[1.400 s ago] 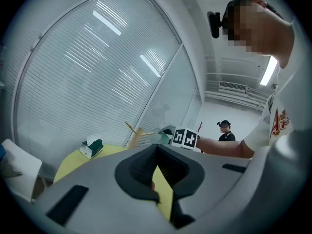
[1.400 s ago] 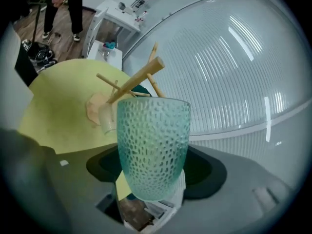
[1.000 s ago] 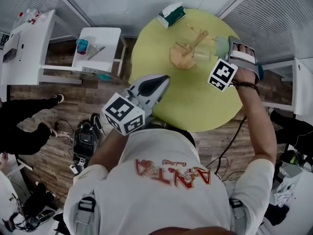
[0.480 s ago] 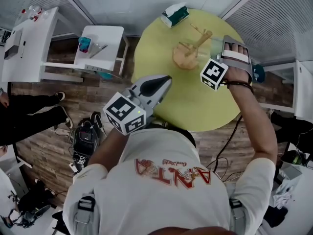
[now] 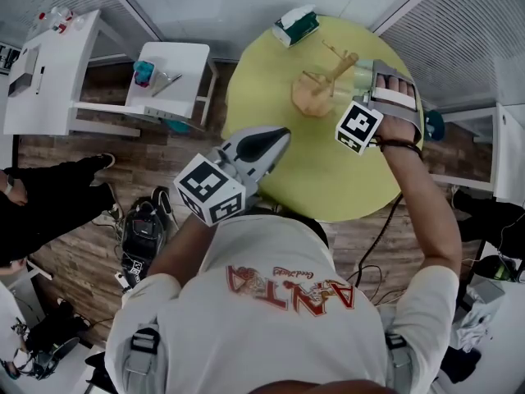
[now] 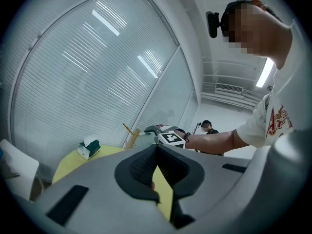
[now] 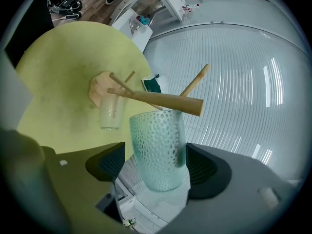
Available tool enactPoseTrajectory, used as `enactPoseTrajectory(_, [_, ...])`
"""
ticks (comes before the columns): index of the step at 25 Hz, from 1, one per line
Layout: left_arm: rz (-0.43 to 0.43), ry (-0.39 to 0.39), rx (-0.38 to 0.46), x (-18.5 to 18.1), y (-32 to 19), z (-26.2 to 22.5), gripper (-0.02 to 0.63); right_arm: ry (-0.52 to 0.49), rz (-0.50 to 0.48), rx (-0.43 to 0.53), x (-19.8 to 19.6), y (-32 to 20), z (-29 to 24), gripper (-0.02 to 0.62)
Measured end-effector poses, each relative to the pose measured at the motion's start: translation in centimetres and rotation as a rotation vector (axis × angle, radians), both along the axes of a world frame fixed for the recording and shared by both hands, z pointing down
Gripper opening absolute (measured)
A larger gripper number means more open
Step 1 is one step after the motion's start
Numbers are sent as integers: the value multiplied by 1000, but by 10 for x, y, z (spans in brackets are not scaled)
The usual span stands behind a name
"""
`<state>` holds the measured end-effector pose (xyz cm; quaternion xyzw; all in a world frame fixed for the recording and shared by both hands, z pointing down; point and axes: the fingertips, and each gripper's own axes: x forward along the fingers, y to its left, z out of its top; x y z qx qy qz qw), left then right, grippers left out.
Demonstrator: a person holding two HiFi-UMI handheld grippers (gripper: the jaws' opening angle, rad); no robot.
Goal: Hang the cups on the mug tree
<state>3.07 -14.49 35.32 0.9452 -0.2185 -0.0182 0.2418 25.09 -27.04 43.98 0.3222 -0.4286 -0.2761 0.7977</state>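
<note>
The wooden mug tree [image 5: 321, 82] stands at the far side of the round yellow table [image 5: 328, 175]. In the right gripper view its trunk [image 7: 161, 100] runs across just above a green dimpled cup [image 7: 157, 150]. My right gripper [image 7: 156, 164] is shut on that cup, held in the air beside the tree's top. A clear dimpled cup [image 7: 111, 112] hangs on a lower peg. In the head view the green cup [image 5: 362, 75] sits right of the tree. My left gripper [image 5: 277, 133] hovers shut and empty over the table's near left edge, its tips [image 6: 156, 148] pointing up.
A green and white tissue box [image 5: 295, 25] lies at the table's far left rim. A white side table [image 5: 184, 56] with a teal cup [image 5: 142, 74] stands left of the round table. A person's legs and bags are on the wooden floor at the left.
My right gripper has carried the green cup a little to the left, closer to the mug tree. The left gripper has stayed in place.
</note>
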Motion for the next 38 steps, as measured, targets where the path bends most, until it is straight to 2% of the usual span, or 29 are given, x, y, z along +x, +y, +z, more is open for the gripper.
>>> enactPoseTrajectory(4, [3, 0, 4, 0, 1, -1, 8, -79, 21, 20, 1, 6, -4, 399])
enactPoseTrajectory(10, [29, 2, 12, 8, 4, -4, 8, -264, 80, 61, 6, 29, -23, 414])
enactPoseTrajectory(13, [43, 3, 22, 13, 6, -8, 8, -416, 116, 87, 3, 49, -35, 414])
enactPoseTrajectory(15, [50, 2, 31, 17, 7, -11, 8, -581, 152, 124, -2, 63, -47, 412])
enactPoseTrajectory(17, [57, -1, 43, 22, 7, -15, 8, -748, 179, 196, -7, 76, -63, 349])
enactPoseTrajectory(20, [68, -7, 59, 30, 7, -20, 8, -907, 182, 347, -8, 96, -93, 213])
enactPoseTrajectory(28, [99, -14, 103, 53, 13, -35, 8, -1395, 185, 587, -18, 143, -137, 19])
enactPoseTrajectory(31, [105, -14, 128, 60, 16, -42, 8, -1546, 160, 638, -18, 158, -143, 2])
enactPoseTrajectory(34, [107, -17, 159, 65, 19, -51, 8, -1685, 132, 649, -22, 173, -148, 2])
enactPoseTrajectory(38, [104, -22, 198, 70, 23, -60, 8, -1801, 131, 628, -26, 184, -150, 2])
